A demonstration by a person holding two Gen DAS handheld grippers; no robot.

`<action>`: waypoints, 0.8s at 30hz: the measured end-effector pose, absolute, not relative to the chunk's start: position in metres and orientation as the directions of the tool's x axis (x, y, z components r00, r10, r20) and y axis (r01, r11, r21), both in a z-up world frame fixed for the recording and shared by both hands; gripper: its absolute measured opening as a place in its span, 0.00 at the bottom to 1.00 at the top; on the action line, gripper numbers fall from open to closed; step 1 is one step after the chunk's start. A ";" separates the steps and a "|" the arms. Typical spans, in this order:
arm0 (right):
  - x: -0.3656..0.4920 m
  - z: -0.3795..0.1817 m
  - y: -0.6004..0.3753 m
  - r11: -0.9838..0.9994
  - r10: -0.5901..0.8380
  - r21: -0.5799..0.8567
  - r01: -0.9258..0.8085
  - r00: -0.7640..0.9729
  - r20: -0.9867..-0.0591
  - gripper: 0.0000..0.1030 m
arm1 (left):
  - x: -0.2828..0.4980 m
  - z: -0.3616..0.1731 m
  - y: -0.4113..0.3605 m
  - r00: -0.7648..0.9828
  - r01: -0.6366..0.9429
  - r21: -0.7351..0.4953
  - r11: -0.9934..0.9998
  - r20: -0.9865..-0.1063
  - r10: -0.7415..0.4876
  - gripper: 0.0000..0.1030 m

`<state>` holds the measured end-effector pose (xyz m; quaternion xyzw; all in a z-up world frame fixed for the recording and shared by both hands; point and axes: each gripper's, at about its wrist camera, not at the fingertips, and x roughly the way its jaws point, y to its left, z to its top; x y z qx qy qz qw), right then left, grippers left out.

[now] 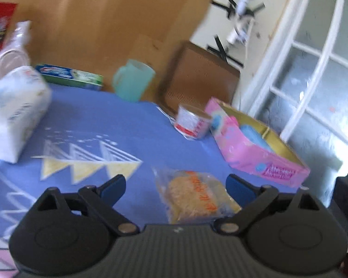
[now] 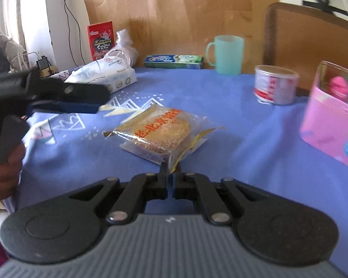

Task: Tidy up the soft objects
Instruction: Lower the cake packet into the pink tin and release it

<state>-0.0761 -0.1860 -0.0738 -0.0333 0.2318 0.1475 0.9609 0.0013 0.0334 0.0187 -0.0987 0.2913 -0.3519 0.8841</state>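
Just ahead of the right gripper (image 2: 171, 173): bun pack (image 2: 161, 134) flat on blue cloth (image 2: 232, 153), long axis slanting away to the left, near corner of its wrapper between the nearly closed fingers, apparently pinched. Left gripper (image 1: 175, 185) spread wide and empty above the same pack, which lies nearer its right finger; pink box (image 2: 331, 125) off to the right, likely the pack's destination. Orange characters across the wrapper, too blurred to read; red lettering on can (image 2: 276, 84) and print on toothpaste box (image 2: 172, 61) equally unreadable.
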 end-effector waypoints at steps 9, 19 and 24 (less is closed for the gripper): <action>-0.065 -0.077 -0.181 0.950 0.282 -0.003 -0.311 0.866 -0.412 0.45 | 0.008 0.012 -0.013 0.519 0.581 -0.322 0.748 -0.561 -0.645 0.60; -0.101 -0.056 -0.218 0.990 0.103 -0.080 -0.117 0.981 -0.164 0.41 | 0.015 0.071 -0.108 0.465 0.760 -0.238 0.605 -0.452 -0.762 0.62; -0.111 -0.037 -0.272 0.997 -0.057 -0.052 0.053 0.994 -0.088 0.41 | 0.024 0.088 -0.194 0.400 0.828 -0.204 0.522 -0.437 -0.806 0.88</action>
